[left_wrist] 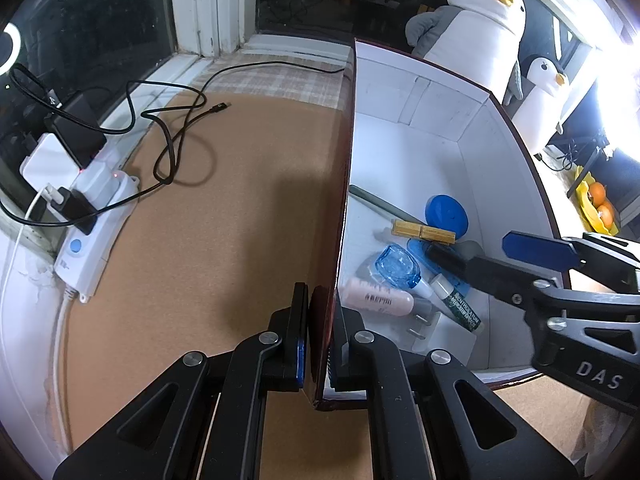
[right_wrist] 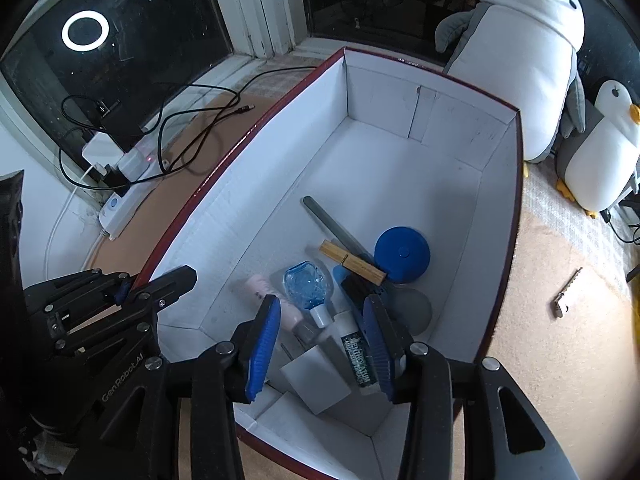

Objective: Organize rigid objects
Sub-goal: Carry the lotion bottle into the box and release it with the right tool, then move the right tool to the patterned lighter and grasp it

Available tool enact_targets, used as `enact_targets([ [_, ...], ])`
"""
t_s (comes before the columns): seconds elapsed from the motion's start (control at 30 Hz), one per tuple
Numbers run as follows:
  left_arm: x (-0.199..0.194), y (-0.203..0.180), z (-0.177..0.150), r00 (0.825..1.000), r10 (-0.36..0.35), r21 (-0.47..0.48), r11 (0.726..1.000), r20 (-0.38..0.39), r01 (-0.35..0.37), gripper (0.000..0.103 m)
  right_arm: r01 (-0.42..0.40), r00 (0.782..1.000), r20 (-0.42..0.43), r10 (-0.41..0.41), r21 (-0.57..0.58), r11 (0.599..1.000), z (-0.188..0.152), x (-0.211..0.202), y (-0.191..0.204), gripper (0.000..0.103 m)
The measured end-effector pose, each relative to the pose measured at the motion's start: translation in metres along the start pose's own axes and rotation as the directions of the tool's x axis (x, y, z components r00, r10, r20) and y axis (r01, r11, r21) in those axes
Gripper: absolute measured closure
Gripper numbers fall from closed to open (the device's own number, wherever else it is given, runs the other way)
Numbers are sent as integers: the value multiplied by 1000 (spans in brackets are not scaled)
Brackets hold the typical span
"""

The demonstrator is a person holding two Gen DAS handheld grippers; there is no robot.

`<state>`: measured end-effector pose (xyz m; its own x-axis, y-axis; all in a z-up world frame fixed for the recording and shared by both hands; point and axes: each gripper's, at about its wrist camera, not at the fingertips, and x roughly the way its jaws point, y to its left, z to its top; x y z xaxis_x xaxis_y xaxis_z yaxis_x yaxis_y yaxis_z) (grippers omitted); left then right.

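The left gripper (left_wrist: 320,332) clamps the near left wall of a white-lined box (right_wrist: 400,152). The right gripper (right_wrist: 320,344), jaws apart and gripping nothing, hovers over a lip balm tube (right_wrist: 354,350) at the box's 6 o'clock end.

Left wrist view close along the box (left_wrist: 420,128) left wall, facing steeply down, right wrist view above its near end, looking into it, both share its interior.

In my white-lined box (right_wrist: 400,152), the lip-balm tube (right_wrist: 356,354) lies flat near the front wall. The blue disc (right_wrist: 402,254), clothespin (right_wrist: 352,262) and blue bottle (right_wrist: 308,286) cluster just behind it.
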<state>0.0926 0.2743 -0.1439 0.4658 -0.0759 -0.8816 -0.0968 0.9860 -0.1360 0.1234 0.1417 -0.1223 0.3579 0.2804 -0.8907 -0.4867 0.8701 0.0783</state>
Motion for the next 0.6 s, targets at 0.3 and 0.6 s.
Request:
enact_targets([
  [0.3,-1,-3,6,1000,24,10,1000,7,-24,91,10,999,53,-11,13,1000,2,-21,-15,63],
  [0.6,1,-5,14,999,46,9,999,3,-46,89,17,995,97,-26,89,996,4,-43,-57,63],
])
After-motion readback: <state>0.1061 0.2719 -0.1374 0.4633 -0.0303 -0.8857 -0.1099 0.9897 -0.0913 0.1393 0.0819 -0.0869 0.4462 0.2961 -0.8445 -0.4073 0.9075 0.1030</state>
